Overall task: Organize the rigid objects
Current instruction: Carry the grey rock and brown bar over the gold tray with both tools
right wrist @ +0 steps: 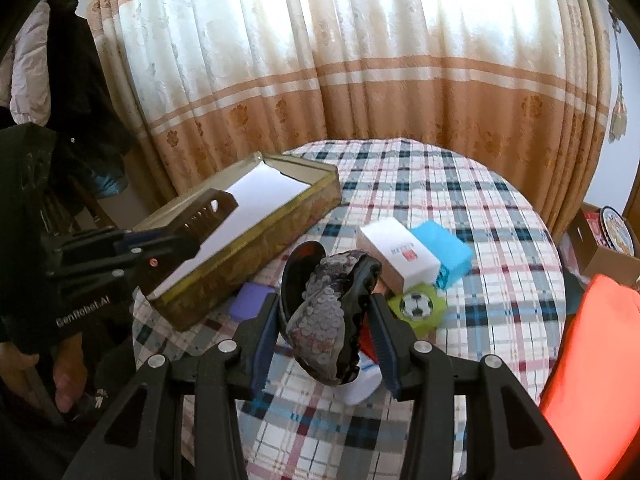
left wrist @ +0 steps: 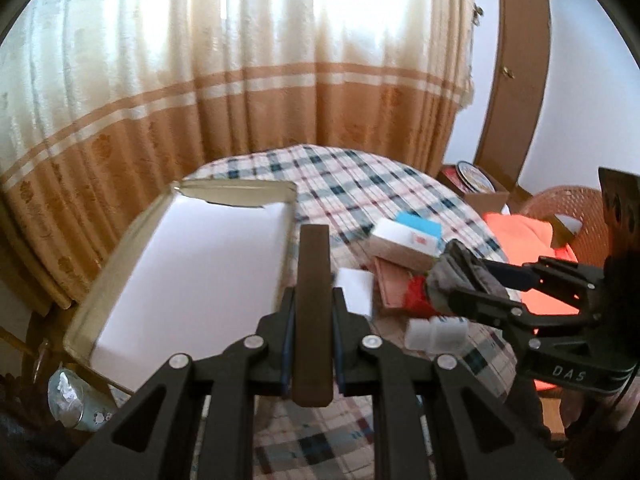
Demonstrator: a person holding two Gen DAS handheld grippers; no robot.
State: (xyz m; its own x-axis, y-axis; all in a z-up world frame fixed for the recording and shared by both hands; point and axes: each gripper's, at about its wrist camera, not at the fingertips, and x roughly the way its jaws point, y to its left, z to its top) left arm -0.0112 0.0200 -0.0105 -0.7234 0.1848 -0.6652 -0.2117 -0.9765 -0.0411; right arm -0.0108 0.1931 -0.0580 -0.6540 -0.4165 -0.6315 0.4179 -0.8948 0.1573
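My left gripper [left wrist: 314,304] is shut on a flat brown comb [left wrist: 314,312], held above the table beside the gold box's right wall; the comb also shows in the right wrist view [right wrist: 208,210]. The gold box [left wrist: 286,236] with a white inside lies open at the left, and shows in the right wrist view [right wrist: 256,240]. My right gripper [right wrist: 324,312] is shut on a dark sequined case [right wrist: 324,320], lifted above a pile of small boxes; it also shows in the left wrist view [left wrist: 460,276].
On the plaid tablecloth [right wrist: 480,240] lie a white box [right wrist: 396,256], a blue box [right wrist: 444,248], a green football box [right wrist: 418,306], a purple block [right wrist: 252,300] and a white bottle [left wrist: 436,334]. An orange cloth [right wrist: 592,360] lies on a chair at the right. Curtains hang behind.
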